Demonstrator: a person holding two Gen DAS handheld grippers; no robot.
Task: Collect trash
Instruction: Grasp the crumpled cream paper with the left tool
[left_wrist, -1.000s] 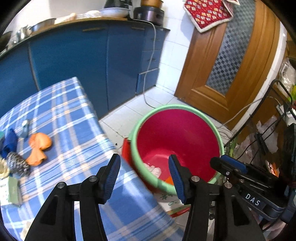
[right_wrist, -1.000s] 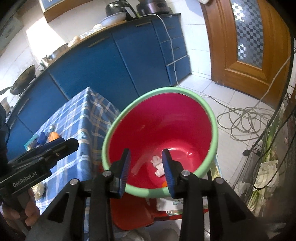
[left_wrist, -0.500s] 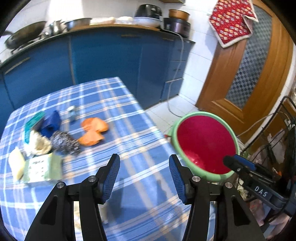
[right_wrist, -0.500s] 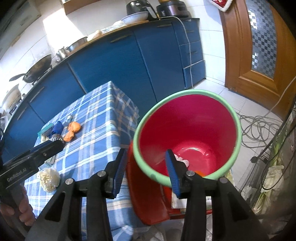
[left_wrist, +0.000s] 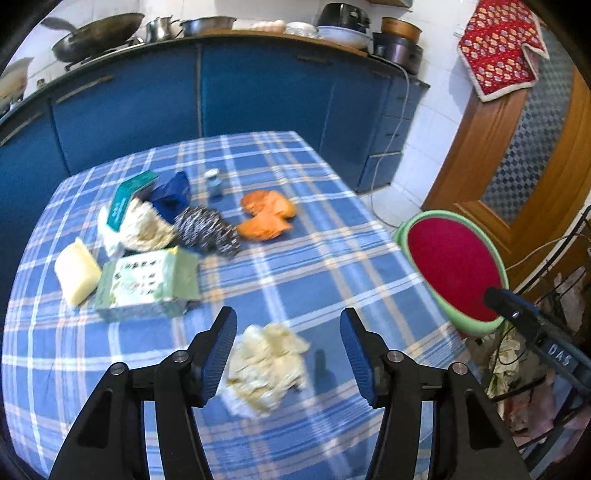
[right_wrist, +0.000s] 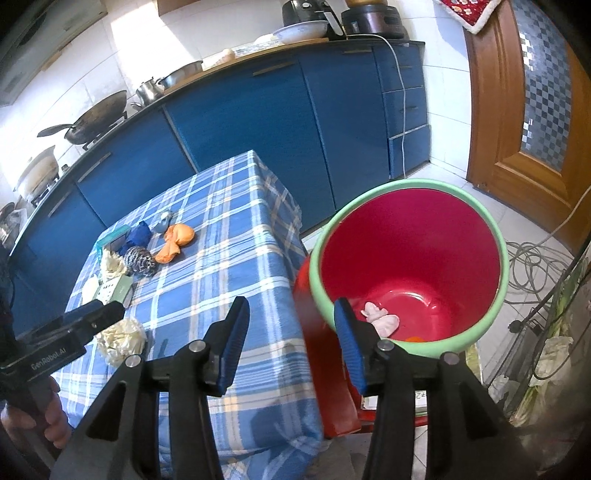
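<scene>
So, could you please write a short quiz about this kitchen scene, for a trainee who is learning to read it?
1. True or false: the left gripper grips the crumpled paper wad.
2. What already lies in the red bin?
   A. a pale scrap
   B. the steel scourer
   C. nothing
3. What colour are the two peels on the checked tablecloth?

Key: 1 false, jaws opening, pads clear of it; 2 A; 3 orange.

Left wrist view: motion-blurred; print on green box (left_wrist: 147, 284) unreadable. Right gripper (left_wrist: 524, 325) cut by frame edge, jaws unseen. Right wrist view: bin (right_wrist: 406, 258) near rim hidden behind finger (right_wrist: 349, 343)
</scene>
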